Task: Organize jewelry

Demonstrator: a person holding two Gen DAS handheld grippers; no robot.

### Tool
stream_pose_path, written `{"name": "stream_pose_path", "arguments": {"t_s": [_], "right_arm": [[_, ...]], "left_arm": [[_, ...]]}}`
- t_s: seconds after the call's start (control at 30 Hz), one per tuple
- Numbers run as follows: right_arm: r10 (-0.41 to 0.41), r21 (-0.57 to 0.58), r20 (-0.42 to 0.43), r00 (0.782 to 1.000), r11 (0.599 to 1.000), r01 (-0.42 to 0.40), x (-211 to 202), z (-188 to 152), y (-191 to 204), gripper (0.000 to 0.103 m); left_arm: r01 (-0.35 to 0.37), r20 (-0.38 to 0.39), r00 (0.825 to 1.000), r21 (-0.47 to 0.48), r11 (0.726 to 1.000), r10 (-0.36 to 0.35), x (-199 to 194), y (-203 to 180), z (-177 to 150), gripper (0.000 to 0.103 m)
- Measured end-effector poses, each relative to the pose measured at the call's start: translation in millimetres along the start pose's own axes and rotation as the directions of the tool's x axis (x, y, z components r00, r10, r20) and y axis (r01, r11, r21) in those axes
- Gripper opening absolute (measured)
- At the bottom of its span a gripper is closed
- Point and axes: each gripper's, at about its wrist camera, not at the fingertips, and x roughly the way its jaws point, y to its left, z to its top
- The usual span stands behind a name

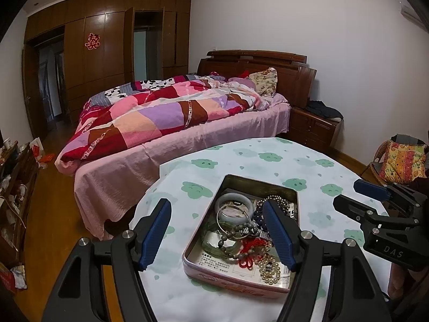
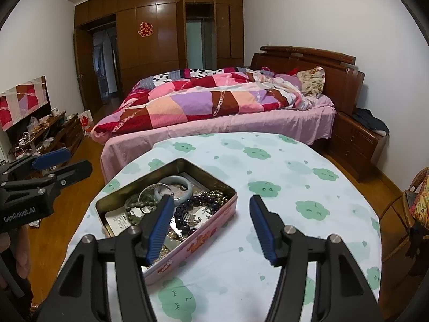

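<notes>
An open pink tin box (image 1: 203, 230) (image 2: 187, 252) sits on the round table with a cloud-print cloth (image 1: 281, 161) (image 2: 281, 187). It holds a tangle of jewelry: a pale jade bangle (image 1: 235, 199) (image 2: 185, 185), a silver bangle (image 1: 222, 221), grey-green bead bracelets (image 1: 230, 244) (image 2: 134, 204), dark blue beads (image 1: 258, 214) (image 2: 187, 209), a red knotted cord (image 1: 252, 249) and pearl beads (image 1: 270, 267). My left gripper (image 1: 217, 205) is open and empty, hovering over the box. My right gripper (image 2: 211, 201) is open and empty, above the box's right edge; it also shows in the left wrist view (image 1: 356, 196).
A bed (image 1: 174, 123) (image 2: 228, 112) with a patchwork quilt stands just behind the table. A wooden nightstand (image 1: 313, 126) (image 2: 356, 136) is at the right. A wicker chair with a cushion (image 1: 402, 161) (image 2: 418, 201) is at the far right. A cluttered low cabinet (image 2: 45, 131) is at the left.
</notes>
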Motion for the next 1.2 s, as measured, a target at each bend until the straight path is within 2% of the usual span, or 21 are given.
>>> {"name": "stream_pose_path", "arguments": {"t_s": [1.2], "right_arm": [[-0.004,0.011,0.010,1.000,1.000,0.004,-1.9,-1.4,-3.3,0.062]], "left_arm": [[-0.011,-0.001,1.000,-0.004,1.000,0.011,-2.2,3.0,-0.8,0.071]]}}
